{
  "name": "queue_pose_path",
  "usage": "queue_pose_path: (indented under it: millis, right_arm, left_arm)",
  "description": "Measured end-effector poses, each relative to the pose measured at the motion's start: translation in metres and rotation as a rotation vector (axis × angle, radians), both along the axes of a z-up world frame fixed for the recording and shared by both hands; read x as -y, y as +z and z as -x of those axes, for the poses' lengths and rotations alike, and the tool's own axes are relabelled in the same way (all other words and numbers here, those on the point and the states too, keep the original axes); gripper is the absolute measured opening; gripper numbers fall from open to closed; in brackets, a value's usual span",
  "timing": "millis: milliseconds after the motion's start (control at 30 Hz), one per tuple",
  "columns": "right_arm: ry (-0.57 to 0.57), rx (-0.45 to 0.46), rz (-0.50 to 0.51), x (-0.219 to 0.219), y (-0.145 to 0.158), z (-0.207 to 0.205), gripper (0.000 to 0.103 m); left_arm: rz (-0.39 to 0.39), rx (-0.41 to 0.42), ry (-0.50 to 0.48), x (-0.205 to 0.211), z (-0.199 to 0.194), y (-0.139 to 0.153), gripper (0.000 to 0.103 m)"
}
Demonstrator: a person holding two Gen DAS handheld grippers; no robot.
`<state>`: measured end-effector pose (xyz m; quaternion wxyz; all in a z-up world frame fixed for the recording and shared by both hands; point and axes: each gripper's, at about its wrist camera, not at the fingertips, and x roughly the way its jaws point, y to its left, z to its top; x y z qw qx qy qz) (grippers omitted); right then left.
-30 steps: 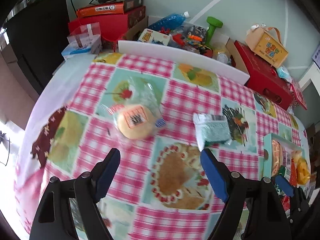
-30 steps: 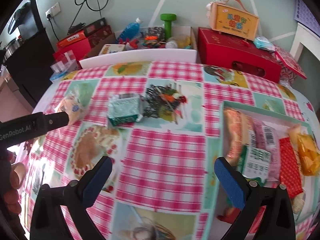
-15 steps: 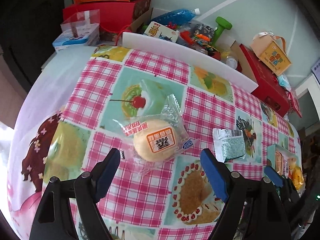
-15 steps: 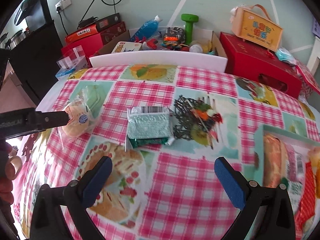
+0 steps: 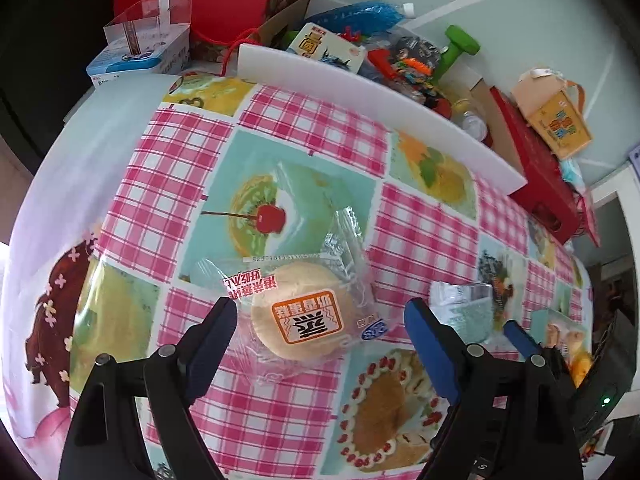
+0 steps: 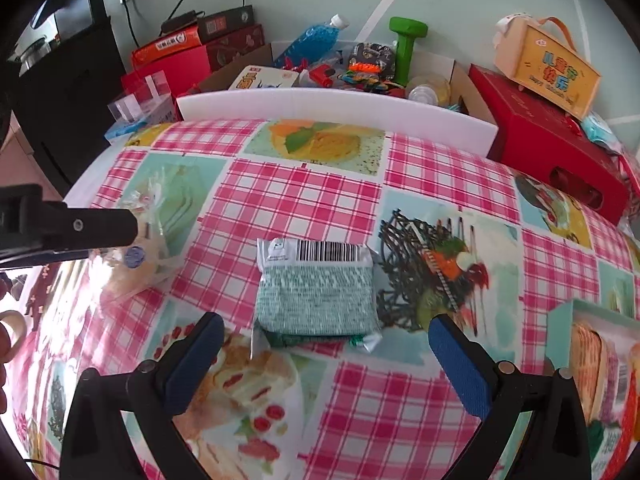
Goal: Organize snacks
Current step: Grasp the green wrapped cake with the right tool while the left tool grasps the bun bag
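Left tool [image 5: 320, 322] opening around bun [image 5: 304, 312]; right tool [image 6: 322, 338] agape near green packet [image 6: 316, 292].

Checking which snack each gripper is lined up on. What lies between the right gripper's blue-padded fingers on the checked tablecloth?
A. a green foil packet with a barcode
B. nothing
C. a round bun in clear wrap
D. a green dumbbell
A: in the right wrist view the green foil packet with a barcode lies flat between the open right gripper fingers, untouched.
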<state>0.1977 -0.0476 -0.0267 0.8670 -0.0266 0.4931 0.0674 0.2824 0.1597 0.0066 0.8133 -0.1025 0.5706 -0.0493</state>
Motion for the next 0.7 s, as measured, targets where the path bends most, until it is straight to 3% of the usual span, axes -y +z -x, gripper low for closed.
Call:
queue_pose_path:
  millis: [200,233,267,600,700]
  right_arm:
    - [0.01,-0.014,0.022,-0.004,-0.008,-0.009,0.103]
    - [0.012,-0.018,0.023,-0.005,-0.01,-0.01,0.103]
    - [0.012,-0.022,0.025,-0.005,-0.011,-0.011,0.103]
    - [-0.012,-0.018,0.036,-0.007,-0.015,-0.022,0.103]
    - [-0.02,-0.019,0.022,-0.005,-0.014,-0.024,0.097]
  left_arm:
    - [-0.021,0.019,0.041,-0.012,-0.004,0.002,0.087]
    - [-0.002,0.0,0.084,-0.013,-0.005,0.003,0.089]
    - [-0.002,-0.001,0.087,-0.015,-0.006,0.003,0.095]
    - [0.033,-0.051,0.077,-0.005,-0.013,-0.013,0.095]
    - [0.039,-0.061,0.086,0.0,-0.015,-0.018,0.095]
